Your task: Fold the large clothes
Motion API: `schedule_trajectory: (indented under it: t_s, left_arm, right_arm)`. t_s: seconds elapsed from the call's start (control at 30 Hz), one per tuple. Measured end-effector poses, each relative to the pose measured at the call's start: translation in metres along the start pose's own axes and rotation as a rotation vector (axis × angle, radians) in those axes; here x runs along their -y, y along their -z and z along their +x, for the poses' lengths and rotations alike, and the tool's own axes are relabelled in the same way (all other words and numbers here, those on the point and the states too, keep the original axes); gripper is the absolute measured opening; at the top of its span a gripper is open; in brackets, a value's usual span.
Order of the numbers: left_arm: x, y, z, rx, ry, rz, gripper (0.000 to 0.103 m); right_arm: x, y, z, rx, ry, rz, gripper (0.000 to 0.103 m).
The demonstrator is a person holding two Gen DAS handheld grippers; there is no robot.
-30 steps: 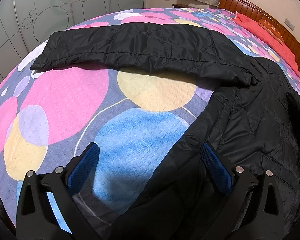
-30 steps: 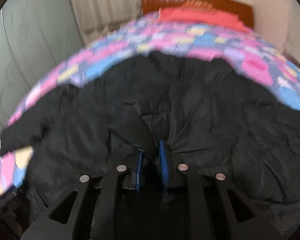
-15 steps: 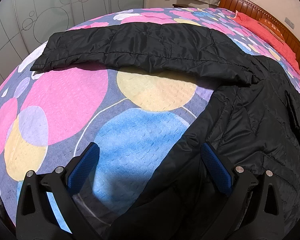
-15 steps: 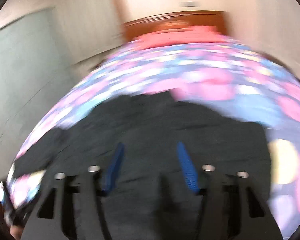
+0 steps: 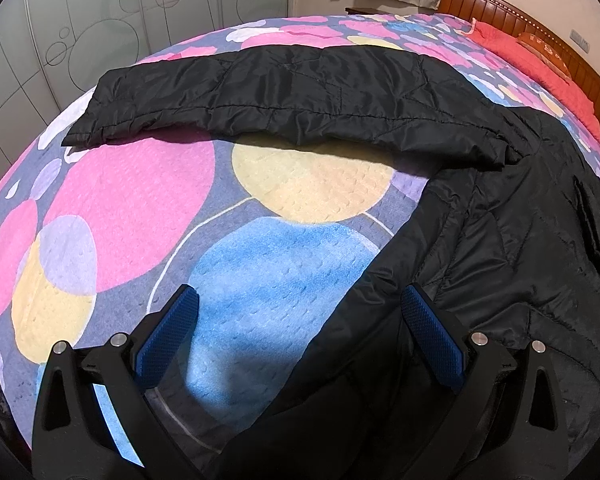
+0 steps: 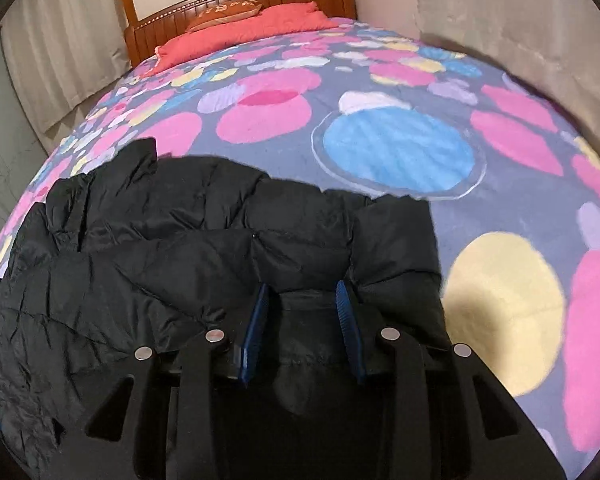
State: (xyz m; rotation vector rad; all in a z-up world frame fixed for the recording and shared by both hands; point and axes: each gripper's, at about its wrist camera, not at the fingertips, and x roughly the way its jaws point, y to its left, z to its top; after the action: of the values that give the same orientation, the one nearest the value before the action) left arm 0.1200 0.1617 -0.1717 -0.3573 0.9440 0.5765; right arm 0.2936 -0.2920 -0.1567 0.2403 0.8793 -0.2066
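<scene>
A black quilted jacket [image 5: 520, 240] lies on the bed, one sleeve [image 5: 300, 92] stretched out flat to the left across the far side. My left gripper [image 5: 300, 294] hangs open and wide over the jacket's near edge, its left finger above bare bedspread, gripping nothing. In the right wrist view the jacket [image 6: 180, 248] is bunched in puffy folds at the lower left. My right gripper [image 6: 300, 286] is closing on a thick fold at the jacket's right end; the fabric fills the gap and touches both blue pads [image 6: 346, 312].
The bedspread [image 5: 120, 200] has big pink, blue and yellow circles and stretches wide to the right [image 6: 400, 148]. A red pillow [image 6: 252, 28] lies against the wooden headboard [image 6: 240, 0]. Frosted wardrobe doors [image 5: 100, 20] stand beyond the bed's left side, curtains [image 6: 60, 40] at the head.
The right gripper let go of a pinch of jacket, swung sideways along it with jaws apart, and now has its right end between narrowing jaws. The left gripper stayed put.
</scene>
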Motion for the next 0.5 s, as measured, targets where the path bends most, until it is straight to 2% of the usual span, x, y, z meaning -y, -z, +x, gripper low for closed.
schedule_trajectory:
  t_s: [0.13,0.2,0.27,0.33,0.4,0.5]
  left_arm:
    - [0.0,0.0,0.0,0.001,-0.003,0.002,0.101]
    - [0.0,0.0,0.0,0.001,-0.002,0.001,0.101]
    - [0.0,0.0,0.0,0.001,-0.001,0.001,0.101]
    - [0.001,0.0,0.0,0.001,-0.001,0.0,0.101]
    - [0.0,0.0,0.0,0.002,-0.001,0.001,0.101]
    - [0.0,-0.001,0.001,0.003,-0.003,0.003,0.101]
  right_arm:
    - [-0.027,0.01,-0.026,0.063,-0.046,-0.06,0.038]
    - [-0.042,0.019,-0.022,0.031,-0.085,-0.084,0.038]
    - [-0.058,0.033,0.001,-0.055,-0.08,-0.124,0.042]
    - [-0.068,0.039,0.007,-0.051,-0.031,-0.173,0.042]
    - [-0.075,0.035,0.0,-0.046,-0.001,-0.167,0.042]
    - [-0.092,0.033,-0.016,-0.025,-0.084,-0.145,0.043]
